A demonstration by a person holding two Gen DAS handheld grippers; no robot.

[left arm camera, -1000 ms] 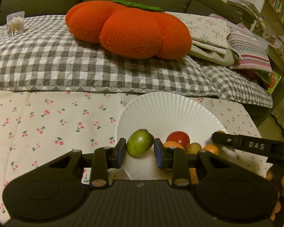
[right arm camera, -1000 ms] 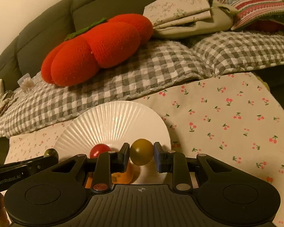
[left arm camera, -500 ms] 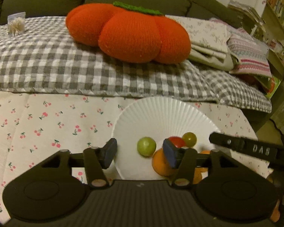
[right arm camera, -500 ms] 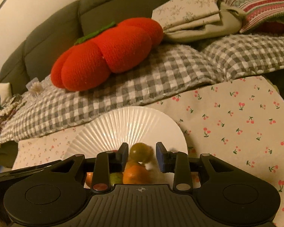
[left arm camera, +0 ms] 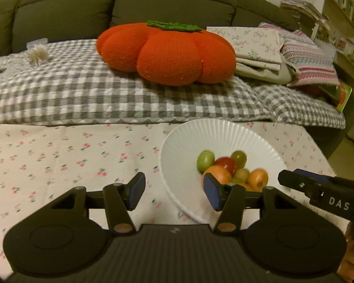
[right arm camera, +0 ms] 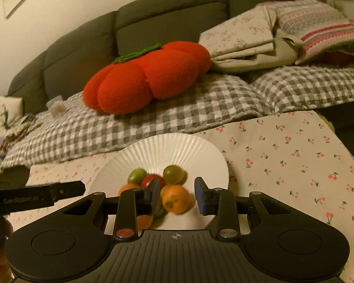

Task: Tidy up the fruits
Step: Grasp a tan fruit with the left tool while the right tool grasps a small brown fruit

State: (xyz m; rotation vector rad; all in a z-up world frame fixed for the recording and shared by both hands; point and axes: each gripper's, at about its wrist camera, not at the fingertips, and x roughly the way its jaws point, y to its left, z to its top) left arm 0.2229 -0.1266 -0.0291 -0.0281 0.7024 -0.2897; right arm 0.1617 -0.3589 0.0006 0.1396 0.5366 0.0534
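Note:
A white ribbed plate (left arm camera: 200, 136) (right arm camera: 172, 148) sits on the cherry-print cloth and holds several small fruits: a green one (left arm camera: 204, 160) (right arm camera: 136, 175), a red one (left arm camera: 226, 163) (right arm camera: 151, 179), an olive-green one (left arm camera: 238, 158) (right arm camera: 173, 173) and oranges (left arm camera: 218, 174) (right arm camera: 175, 199). My left gripper (left arm camera: 173, 189) is open and empty, pulled back over the plate's left rim. My right gripper (right arm camera: 177, 194) is open and empty, its jaws standing either side of an orange. The right gripper's finger (left arm camera: 318, 188) shows in the left wrist view.
A cherry-print cloth (left arm camera: 70, 155) (right arm camera: 295, 155) covers the table. Behind it is a sofa with a grey checked blanket (left arm camera: 106, 94), an orange pumpkin cushion (left arm camera: 167, 52) (right arm camera: 148, 75) and folded linens (left arm camera: 259, 47). The left gripper's finger (right arm camera: 47, 193) shows at the right wrist view's left.
Both grippers opened and let go of their fruits, the green one and the olive-green one, which now lie on the plate. Both grippers have drawn back and up.

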